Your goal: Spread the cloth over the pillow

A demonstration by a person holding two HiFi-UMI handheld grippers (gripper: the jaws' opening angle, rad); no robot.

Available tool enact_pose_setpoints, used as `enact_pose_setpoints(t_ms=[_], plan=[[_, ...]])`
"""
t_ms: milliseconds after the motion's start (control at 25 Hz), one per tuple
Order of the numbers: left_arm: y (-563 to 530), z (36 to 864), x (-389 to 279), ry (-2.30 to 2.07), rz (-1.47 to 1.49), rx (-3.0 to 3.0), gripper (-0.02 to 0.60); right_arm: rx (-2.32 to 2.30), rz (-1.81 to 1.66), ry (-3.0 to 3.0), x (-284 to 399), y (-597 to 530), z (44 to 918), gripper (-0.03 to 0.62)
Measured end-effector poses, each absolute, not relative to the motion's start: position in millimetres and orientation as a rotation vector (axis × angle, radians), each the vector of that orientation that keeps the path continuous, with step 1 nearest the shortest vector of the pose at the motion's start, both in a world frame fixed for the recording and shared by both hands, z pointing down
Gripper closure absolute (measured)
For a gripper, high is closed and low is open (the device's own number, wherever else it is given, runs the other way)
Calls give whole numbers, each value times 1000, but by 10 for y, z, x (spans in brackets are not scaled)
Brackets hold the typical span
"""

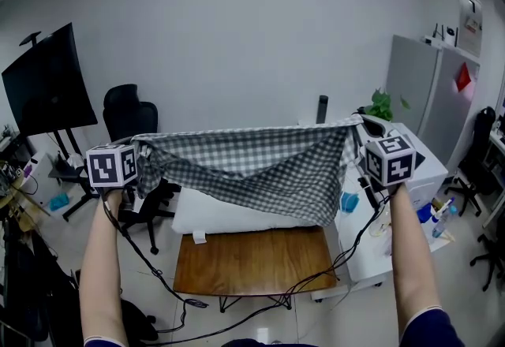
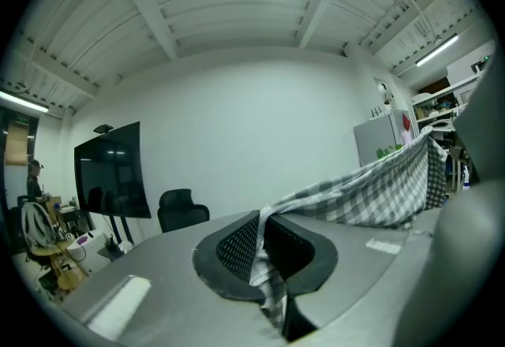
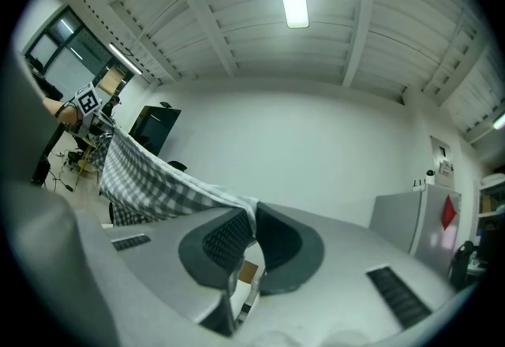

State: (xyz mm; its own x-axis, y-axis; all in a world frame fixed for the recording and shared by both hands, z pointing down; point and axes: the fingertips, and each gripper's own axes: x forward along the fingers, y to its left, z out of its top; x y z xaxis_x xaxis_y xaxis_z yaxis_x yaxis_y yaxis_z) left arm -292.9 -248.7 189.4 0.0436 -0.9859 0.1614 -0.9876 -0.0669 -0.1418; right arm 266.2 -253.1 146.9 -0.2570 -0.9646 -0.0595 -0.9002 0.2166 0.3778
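The checked cloth (image 1: 252, 168) hangs in the air above the white pillow (image 1: 229, 218), stretched by its two upper corners and sagging in the middle; it looks thin, light and quite limp, so it should follow any pull and drape readily, though a thin edge could slide out of a loose pinch; the corners seem the right places to hold it, since they keep it spread wide; its long axis runs side to side from one gripper to the other, roughly along the pillow's length, its face turned toward the person and its lower hem near the pillow, touching or not I cannot tell; the left gripper (image 2: 260, 239) is clenched on one corner, the right gripper (image 3: 251, 235) on the other; the pillow lies on a wooden table (image 1: 252, 266)
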Motion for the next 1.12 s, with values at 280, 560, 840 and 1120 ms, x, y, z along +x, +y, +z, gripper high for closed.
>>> enact_pose_setpoints(t_ms=[280,560,840,1120], plan=[[-2635,1951,-2854,-2138,349,2233,565,1770,-532,-2297,2719,-2717,1404,572],[-3116,2011,-2882,-2095,338,2278,565,1802,-529,-2263,2702,-3072,1427,571],[-3769,2105,-3023,-2018,349,2325,565,1849,-518,-2213,2528,-3533,1409,571],[-4380,2123,-3068,-1951,401,2375,565,1902,-502,-2158,2479,-3940,1364,571]])
